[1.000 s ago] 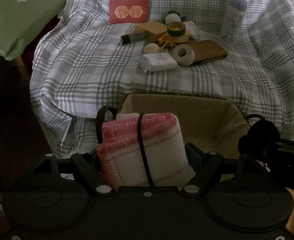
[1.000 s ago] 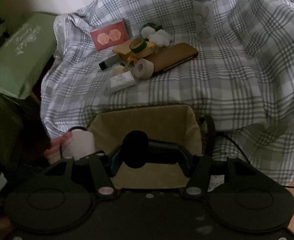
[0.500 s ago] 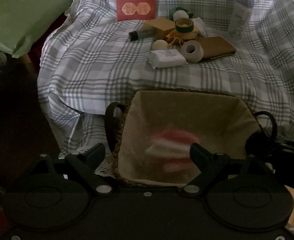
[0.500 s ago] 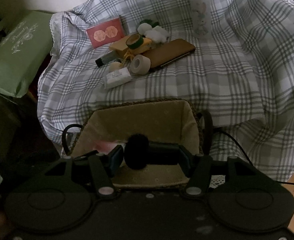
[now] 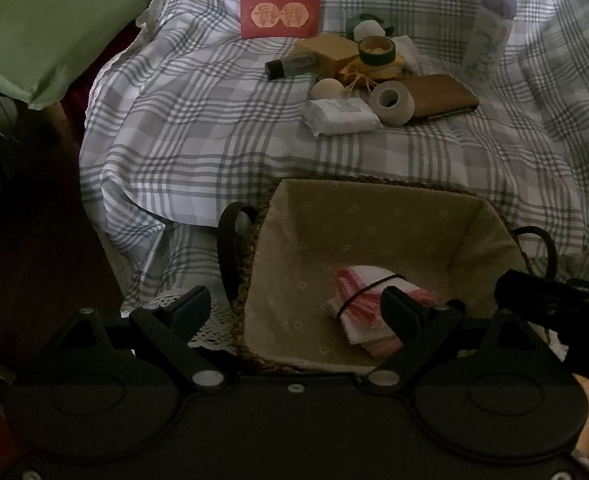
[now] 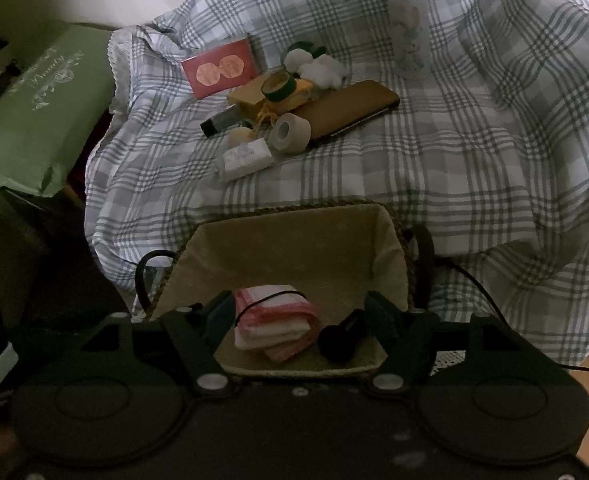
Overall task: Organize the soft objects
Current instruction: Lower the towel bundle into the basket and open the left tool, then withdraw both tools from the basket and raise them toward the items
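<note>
The left gripper stands released at the bottom of its own view, fingers spread wide with nothing between the pads; its jaws have just been opening, and the folded pink-and-white cloth bundle lies free on the lining of the basket, partly behind the right-hand finger. The right gripper, low in the middle of its view, is also let go: its jaws have just been opening, and the small black fuzzy object lies just inside its right finger, apparently loose on the basket floor rather than pinched. The bundle sits at the near side of the basket, lower centre in both views, bound by a thin dark elastic band. It looks light and soft, likely to squash and sag, so a grip across the banded middle, where the layers are held together, should keep it from fanning out. Beyond the basket, in the upper middle of the frame, the checked cloth carries the remaining clutter: a white wrapped packet, a roll of pale tape, white cotton balls, a brown case, a red envelope and a tall bottle at upper right. The cotton balls and the packet seem the likely soft candidates; cotton would weigh almost nothing and need only a gentle pinch.
</note>
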Demonstrator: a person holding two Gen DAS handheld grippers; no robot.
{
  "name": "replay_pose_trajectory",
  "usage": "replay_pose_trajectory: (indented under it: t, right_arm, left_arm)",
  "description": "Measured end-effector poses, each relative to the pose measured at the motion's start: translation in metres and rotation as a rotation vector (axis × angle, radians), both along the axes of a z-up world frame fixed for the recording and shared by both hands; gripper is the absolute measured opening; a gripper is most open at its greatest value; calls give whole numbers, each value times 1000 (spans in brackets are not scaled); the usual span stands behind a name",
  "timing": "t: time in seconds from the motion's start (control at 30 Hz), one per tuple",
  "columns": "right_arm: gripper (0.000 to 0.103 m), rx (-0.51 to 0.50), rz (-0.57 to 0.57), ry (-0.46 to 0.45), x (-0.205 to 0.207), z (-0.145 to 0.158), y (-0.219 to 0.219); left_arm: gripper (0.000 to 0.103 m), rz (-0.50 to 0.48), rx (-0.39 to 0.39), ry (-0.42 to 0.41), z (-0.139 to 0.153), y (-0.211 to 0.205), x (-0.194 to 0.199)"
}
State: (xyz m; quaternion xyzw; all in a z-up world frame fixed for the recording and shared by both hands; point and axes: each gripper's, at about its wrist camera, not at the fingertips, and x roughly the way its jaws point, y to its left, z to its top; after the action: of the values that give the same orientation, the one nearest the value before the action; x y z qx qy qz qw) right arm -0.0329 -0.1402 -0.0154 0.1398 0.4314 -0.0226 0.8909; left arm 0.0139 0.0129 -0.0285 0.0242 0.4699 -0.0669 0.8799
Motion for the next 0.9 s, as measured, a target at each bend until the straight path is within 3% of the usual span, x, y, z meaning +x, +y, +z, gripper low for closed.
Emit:
replay_pose_trajectory:
  t: [0.23, 0.5, 0.9]
  right_arm:
    - [76, 20, 8, -1, 1, 3, 0]
    - [91, 31, -2, -4, 1, 3, -1]
    - [94, 72, -14, 1, 1, 2, -4]
  left_arm:
    - [89, 11, -6, -3, 2, 3, 0]
    - [89, 21, -13, -9, 2, 6, 0]
    - [89, 37, -17, -15, 3, 8, -2]
